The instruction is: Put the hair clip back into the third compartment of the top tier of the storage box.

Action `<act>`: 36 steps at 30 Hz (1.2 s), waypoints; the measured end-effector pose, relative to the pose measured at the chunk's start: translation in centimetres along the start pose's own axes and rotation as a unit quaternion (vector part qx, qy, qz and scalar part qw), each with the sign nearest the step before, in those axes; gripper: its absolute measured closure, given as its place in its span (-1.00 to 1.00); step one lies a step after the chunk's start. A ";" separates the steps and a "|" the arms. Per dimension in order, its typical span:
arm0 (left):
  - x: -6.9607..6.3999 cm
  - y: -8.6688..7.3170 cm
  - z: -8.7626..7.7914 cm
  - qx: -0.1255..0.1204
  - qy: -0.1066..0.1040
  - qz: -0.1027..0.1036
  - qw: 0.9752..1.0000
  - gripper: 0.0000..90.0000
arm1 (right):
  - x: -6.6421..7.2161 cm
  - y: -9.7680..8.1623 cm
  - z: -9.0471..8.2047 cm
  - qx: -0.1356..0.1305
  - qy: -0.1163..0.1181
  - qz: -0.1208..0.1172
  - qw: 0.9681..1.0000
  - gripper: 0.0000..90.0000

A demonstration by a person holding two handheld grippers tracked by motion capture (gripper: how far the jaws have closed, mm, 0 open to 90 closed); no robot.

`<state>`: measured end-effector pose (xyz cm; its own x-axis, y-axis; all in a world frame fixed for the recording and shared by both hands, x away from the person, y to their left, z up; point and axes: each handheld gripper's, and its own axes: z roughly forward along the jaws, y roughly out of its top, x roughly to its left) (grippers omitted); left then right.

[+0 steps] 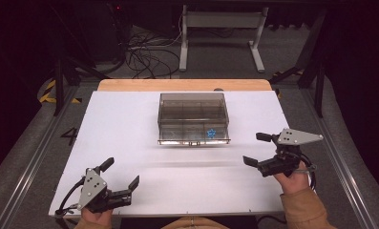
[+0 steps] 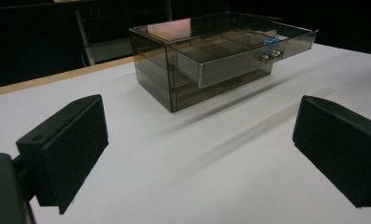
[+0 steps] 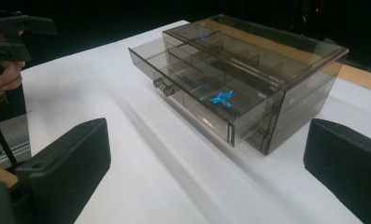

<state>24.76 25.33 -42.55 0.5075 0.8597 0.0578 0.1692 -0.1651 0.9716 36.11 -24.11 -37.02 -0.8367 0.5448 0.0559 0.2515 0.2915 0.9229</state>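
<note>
- Writing: a dark "4" (image 1: 69, 136) marked on the floor just off the left edge of the surface; no other readable text, no brand on the box.
- White surface (image 1: 130, 143) with a wooden strip (image 1: 184, 85) along its far edge.
- Smoky clear plastic drawer box (image 1: 193, 112) sits at the far middle of the surface, well apart from both grippers.
- Top drawer (image 3: 183, 86) is pulled out toward the person; small knob (image 3: 162, 86) on its front.
- Drawer is split into small compartments by dividers; a small blue item (image 3: 221, 98) lies in a front compartment toward the person's right. Its type is too small to tell. The other compartments look bare.
- Lower drawer under it looks closed; contents cannot be made out.
- Left gripper (image 1: 121, 174), near left of the surface, held in a hand (image 1: 95, 217): jaws spread wide, nothing between them.
- Right gripper (image 1: 256, 149), near right, held in a hand (image 1: 294, 180) with a tan sleeve (image 1: 304, 207): jaws spread wide, nothing held.
- Beyond the surface: tangled cables (image 1: 144, 55) on the floor and a white frame (image 1: 223, 33).
</note>
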 end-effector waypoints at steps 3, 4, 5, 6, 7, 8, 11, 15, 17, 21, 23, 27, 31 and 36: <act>0.0 0.0 0.0 -0.001 0.000 -0.001 1.000 -0.91 | 0.1 -0.8 -0.1 -0.002 -0.001 0.002 1.000 -0.97; 0.0 0.0 0.0 -0.001 0.000 -0.001 1.000 -0.91 | 0.1 -1.0 -0.1 -0.001 0.000 0.002 1.000 -0.97; 0.0 0.0 0.0 -0.001 0.000 -0.001 1.000 -0.91 | 0.0 -1.2 -0.1 0.001 -0.001 0.002 1.000 -0.97; 0.0 0.0 0.0 -0.001 0.000 -0.001 1.000 -0.91 | 0.0 -1.4 -0.1 0.003 -0.001 0.003 1.000 -0.97; 0.0 0.0 0.0 -0.001 0.000 -0.001 1.000 -0.91 | 0.0 -1.7 -0.1 0.003 0.000 0.004 1.000 -0.97; 0.0 0.0 0.0 0.000 -0.001 0.000 1.000 -0.91 | 0.0 -1.9 -0.1 0.003 -0.001 0.005 1.000 -0.97; 0.0 0.0 0.0 -0.001 0.000 -0.002 1.000 -0.91 | 0.0 -2.6 -0.1 0.005 -0.003 0.007 1.000 -0.97; 0.0 0.0 0.0 0.000 -0.001 -0.002 1.000 -0.91 | -0.2 -3.6 -0.1 0.008 -0.006 0.013 1.000 -0.97; 0.0 0.0 0.0 -0.001 -0.001 -0.003 1.000 -0.91 | -0.3 -4.2 -0.1 0.008 -0.008 0.018 1.000 -0.97; 0.1 0.0 0.0 -0.001 -0.001 -0.003 1.000 -0.91 | -0.3 -5.1 0.0 0.008 -0.006 0.027 1.000 -0.97; 0.1 -0.1 0.0 -0.001 -0.001 -0.002 1.000 -0.91 | -0.3 -5.6 0.2 0.013 -0.004 0.032 0.999 -0.97; 0.1 -0.1 0.0 -0.001 -0.002 -0.002 1.000 -0.91 | 0.0 -6.5 0.7 0.022 0.000 0.035 0.999 -0.98; 0.2 -0.1 0.0 0.003 -0.004 -0.002 1.000 -0.91 | 0.2 -7.0 0.9 0.026 -0.002 0.036 0.999 -0.98; 0.2 -0.1 0.1 0.005 -0.007 -0.002 1.000 -0.91 | 0.4 -7.4 1.1 0.025 -0.003 0.037 0.999 -0.98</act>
<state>24.91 25.42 -42.67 0.5182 0.8537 0.0509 0.1795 -0.1667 0.9695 34.45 -25.23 -44.29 -0.8120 0.5709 0.1213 0.3371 0.2891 0.8960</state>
